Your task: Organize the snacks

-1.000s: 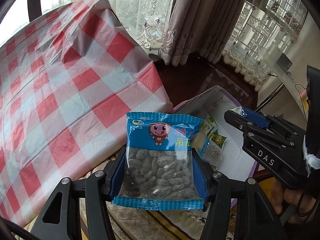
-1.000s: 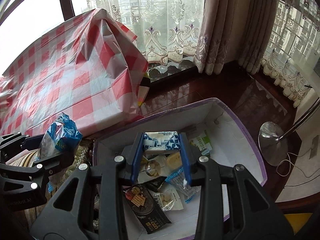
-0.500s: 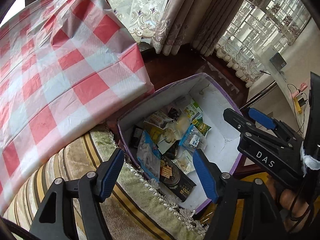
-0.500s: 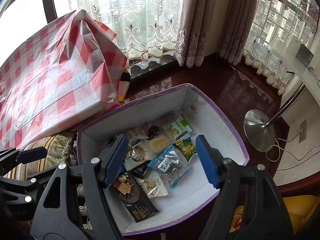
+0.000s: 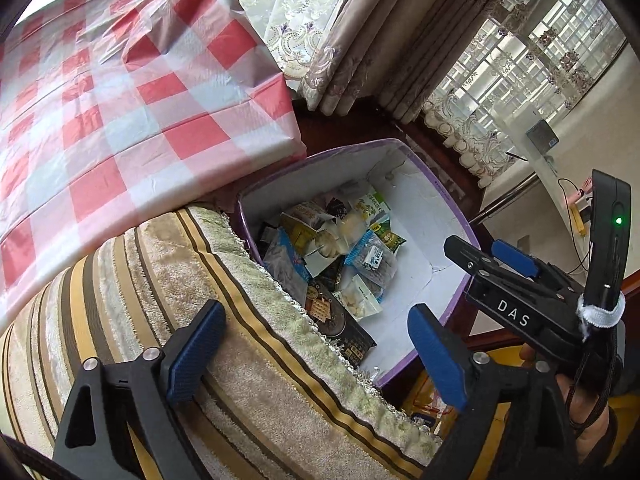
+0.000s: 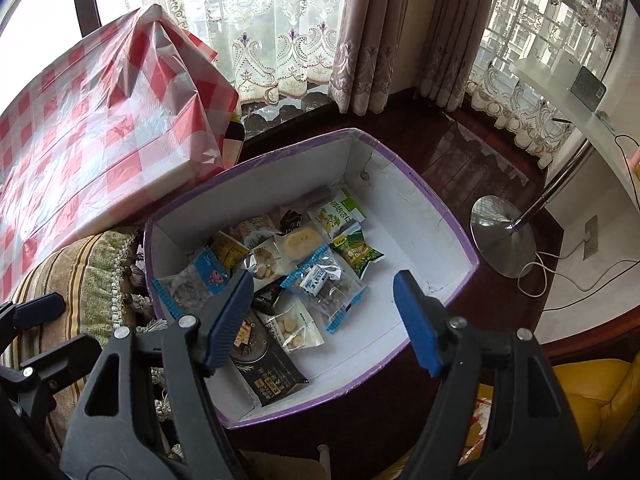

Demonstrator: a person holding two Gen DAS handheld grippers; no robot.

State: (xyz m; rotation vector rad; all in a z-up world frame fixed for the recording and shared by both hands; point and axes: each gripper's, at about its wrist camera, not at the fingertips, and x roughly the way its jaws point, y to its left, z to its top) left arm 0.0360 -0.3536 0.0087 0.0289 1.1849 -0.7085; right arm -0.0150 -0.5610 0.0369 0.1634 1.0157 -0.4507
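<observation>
1. Left gripper (image 5: 316, 354): jaws just spread wide, nothing between, poised over striped cushion (image 5: 240, 320) edge.
2. Right gripper (image 6: 324, 316): jaws apart, empty, above box (image 6: 424, 196).
3. Blue sunflower-seed packet (image 6: 192, 280): lying against box's left wall.
4. Other snacks (image 6: 332, 284): heaped across box floor, toward its left side.
5. Checked cloth (image 5: 120, 100): beyond box.

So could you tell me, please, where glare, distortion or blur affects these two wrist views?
Left wrist view: fisheye bends the checkered plastic cover and dark corners vignette the frame; the lace-curtained window is washed out. Right wrist view: the window behind the lace blows out to white, yet the snack packets in the purple-rimmed box stay sharp and evenly lit.
</observation>
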